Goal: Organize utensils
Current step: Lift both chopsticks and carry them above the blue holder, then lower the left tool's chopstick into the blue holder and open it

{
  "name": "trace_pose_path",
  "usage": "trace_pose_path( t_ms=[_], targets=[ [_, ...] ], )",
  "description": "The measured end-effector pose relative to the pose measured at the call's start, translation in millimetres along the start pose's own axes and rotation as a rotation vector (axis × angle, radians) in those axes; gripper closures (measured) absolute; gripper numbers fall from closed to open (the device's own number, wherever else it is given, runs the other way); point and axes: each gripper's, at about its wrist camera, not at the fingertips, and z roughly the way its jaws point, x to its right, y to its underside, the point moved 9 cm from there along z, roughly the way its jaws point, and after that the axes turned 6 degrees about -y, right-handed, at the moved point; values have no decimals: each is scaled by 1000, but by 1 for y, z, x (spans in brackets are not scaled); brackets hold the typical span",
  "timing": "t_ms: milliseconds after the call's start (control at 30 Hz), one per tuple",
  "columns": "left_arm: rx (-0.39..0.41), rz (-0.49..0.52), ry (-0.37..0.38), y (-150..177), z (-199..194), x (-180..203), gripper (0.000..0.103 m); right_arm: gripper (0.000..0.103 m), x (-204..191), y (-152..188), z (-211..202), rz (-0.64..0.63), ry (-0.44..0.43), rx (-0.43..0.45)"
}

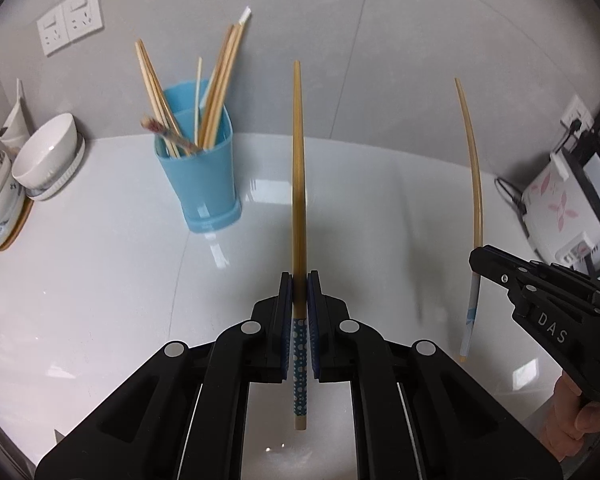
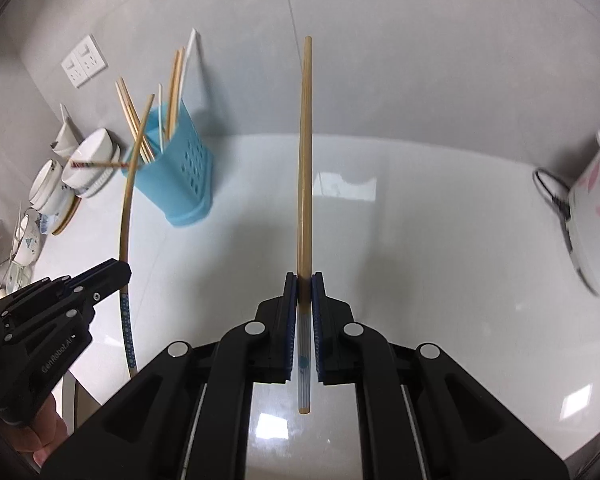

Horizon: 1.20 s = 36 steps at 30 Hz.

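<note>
Glossy white table (image 1: 100,300), mirroring soft window-like patches of light. Behind it, pale grey tiled wall (image 1: 380,40) with thin seams. Double white wall socket (image 1: 69,19) upper left; another socket (image 1: 577,114) far right, plug and cable in it. Stacked white bowls (image 1: 46,158) at the left edge. White appliance with pink flower print (image 2: 596,216) at the right.

left gripper (image 1: 299,280) clamps dotted chopstick (image 1: 298,184), tip toward 12 o'clock | right gripper (image 1: 476,262) at 3 o'clock pinches second chopstick (image 1: 471,152) | blue holder (image 1: 204,184) at 10 o'clock on counter (image 1: 100,280)
</note>
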Motion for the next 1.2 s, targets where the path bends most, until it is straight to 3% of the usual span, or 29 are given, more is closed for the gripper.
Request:
trace_pose_path(
  t_ms=[467,833,1200],
  targets=[
    [193,-107,-40,-80,-51,-45,96,96,-24,-70,-28,-101,-51,146],
    [343,-153,-59,-128,-78,-80,96,96,-57,-112,-24,-163,-90,212],
    [458,-175,-37,-164,-68,-114,96,96,-81,-145,-19,-172,-143,276]
  ],
)
